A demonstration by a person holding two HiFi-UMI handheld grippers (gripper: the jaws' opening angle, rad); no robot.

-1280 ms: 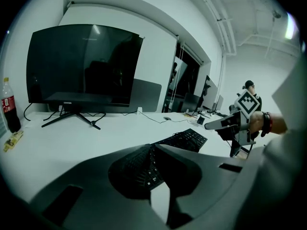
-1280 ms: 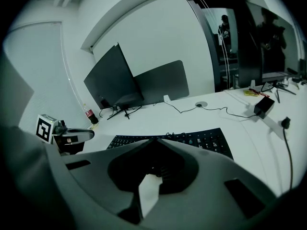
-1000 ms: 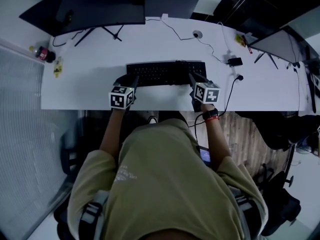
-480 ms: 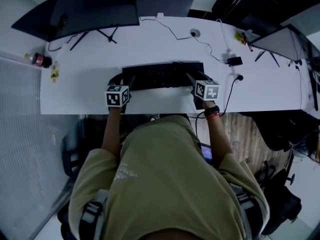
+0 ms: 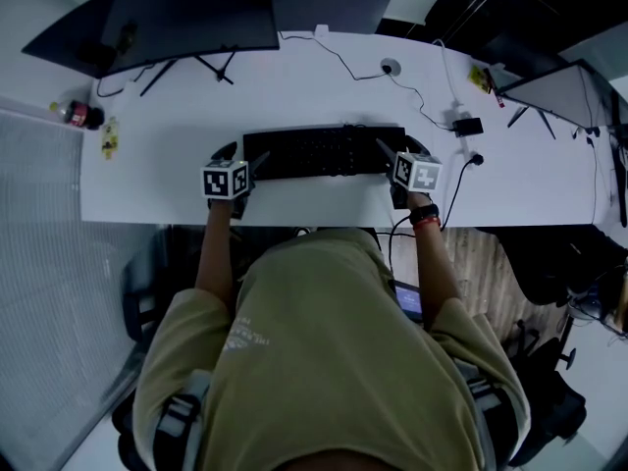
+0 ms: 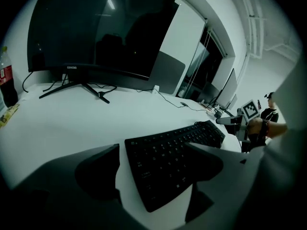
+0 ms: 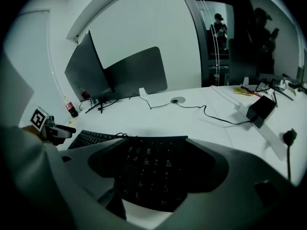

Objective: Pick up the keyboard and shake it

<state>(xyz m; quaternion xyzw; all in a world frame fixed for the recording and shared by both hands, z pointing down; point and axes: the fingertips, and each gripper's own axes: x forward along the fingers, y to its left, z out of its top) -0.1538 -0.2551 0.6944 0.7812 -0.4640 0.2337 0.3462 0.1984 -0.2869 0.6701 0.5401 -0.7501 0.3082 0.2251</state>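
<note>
Now the left tool [image 5: 241, 160] and right tool [image 5: 400, 153], jaws just opened and spread, straddle the nine and three o'clock ends of the keyboard [image 5: 324, 152] lying on the surface [image 5: 294, 96].

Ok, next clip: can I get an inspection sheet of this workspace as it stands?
Surface: white desk, lit evenly.
Job's things: black keyboard lying flat near the front edge, not lifted.
Clutter: bottle and small yellow item at the left end; black adapter at the right.
Grippers: left gripper and right gripper open; jaws have just been opening, one keyboard end between each pair, unclamped.
Cables: black cable from grommet to adapter.
Surroundings: large monitor behind the keyboard; wooden floor beneath.
</note>
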